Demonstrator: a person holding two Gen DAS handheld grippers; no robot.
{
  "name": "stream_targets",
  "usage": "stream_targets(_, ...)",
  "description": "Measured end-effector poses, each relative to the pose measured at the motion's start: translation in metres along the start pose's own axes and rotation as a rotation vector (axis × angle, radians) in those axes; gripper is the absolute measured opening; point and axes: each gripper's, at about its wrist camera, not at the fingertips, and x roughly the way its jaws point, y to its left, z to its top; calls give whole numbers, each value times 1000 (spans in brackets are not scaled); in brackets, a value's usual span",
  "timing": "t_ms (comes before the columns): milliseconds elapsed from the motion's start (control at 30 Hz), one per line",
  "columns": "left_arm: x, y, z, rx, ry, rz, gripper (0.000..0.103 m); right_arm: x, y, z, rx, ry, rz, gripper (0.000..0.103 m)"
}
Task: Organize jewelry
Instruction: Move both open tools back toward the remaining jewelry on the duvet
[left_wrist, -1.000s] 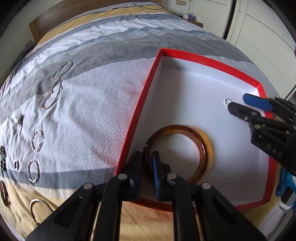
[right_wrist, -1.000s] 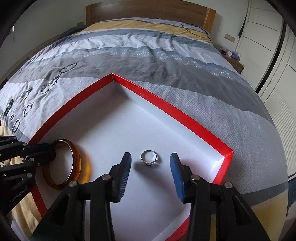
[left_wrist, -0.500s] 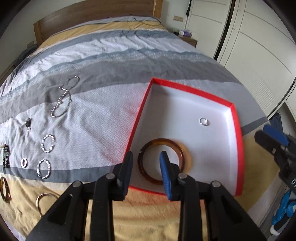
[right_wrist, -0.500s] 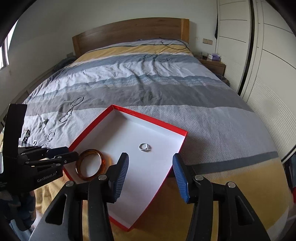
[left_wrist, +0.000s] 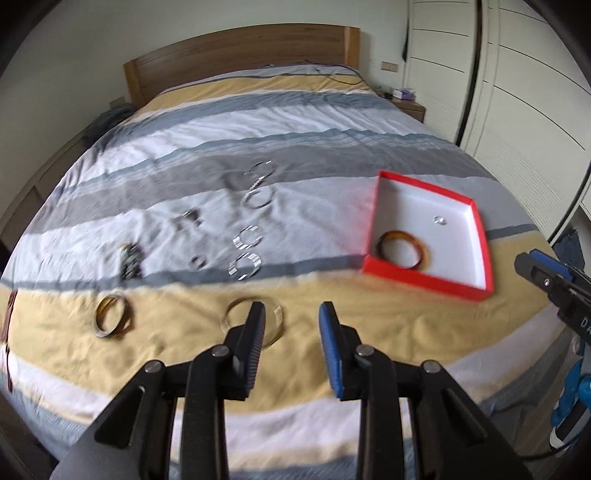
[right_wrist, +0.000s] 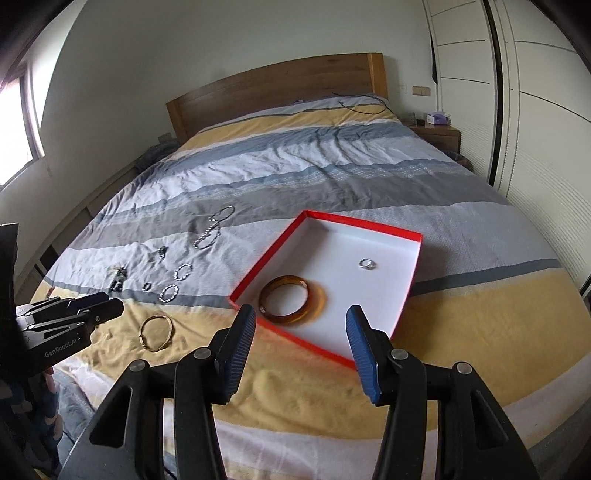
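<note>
A red box with a white floor (left_wrist: 424, 285) (right_wrist: 408, 291) lies on the striped bed. In it rest an amber bangle (left_wrist: 424, 254) (right_wrist: 317, 300) and a small silver ring (left_wrist: 439, 220) (right_wrist: 367, 263). My left gripper (left_wrist: 291, 314) hovers open and empty over the yellow stripe, left of the box. Its left finger partly hides a pale clear bangle (left_wrist: 277, 318). A gold bangle (left_wrist: 98, 321) (right_wrist: 170, 325) lies further left. My right gripper (right_wrist: 300, 317) stands open and empty above the box's near corner. It also shows at the right edge of the left wrist view (left_wrist: 532, 266).
Loose jewelry lies on the grey and white stripes: two silver link bracelets (left_wrist: 236, 242) (right_wrist: 168, 293), a chain necklace (left_wrist: 258, 184) (right_wrist: 212, 230), dark beads (left_wrist: 129, 262) and a small ring (left_wrist: 197, 262). A wooden headboard (right_wrist: 280, 85) stands at the far end, white wardrobes (right_wrist: 535, 110) on the right.
Left jaws opened and let go of the amber bangle, which stays in the box. Both grippers drew back and up from the box; the left one swung toward the loose jewelry.
</note>
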Motion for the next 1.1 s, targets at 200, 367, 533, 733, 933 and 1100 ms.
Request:
stream_targets(200, -38, 68, -41, -92, -10, 70, 29, -14, 49, -26, 5, 15, 37, 51)
stream_targets(367, -77, 127, -72, -187, -66, 143, 29, -34, 81, -38, -16, 11, 54, 51)
stream_targets(533, -112, 178, -103, -292, -135, 190, 29, -59, 112, -49, -32, -7, 65, 51)
stream_targets(733, -136, 222, -132, -370, -139, 194, 29, -85, 145, -57, -81, -33, 73, 51)
stream_targets(933, -135, 246, -141, -404, -140, 194, 29, -94, 168, -54, -120, -47, 72, 51)
stream_targets(1100, -113, 259, -137, -419, -101, 181, 29, -78, 178, -49, -136, -21, 64, 51)
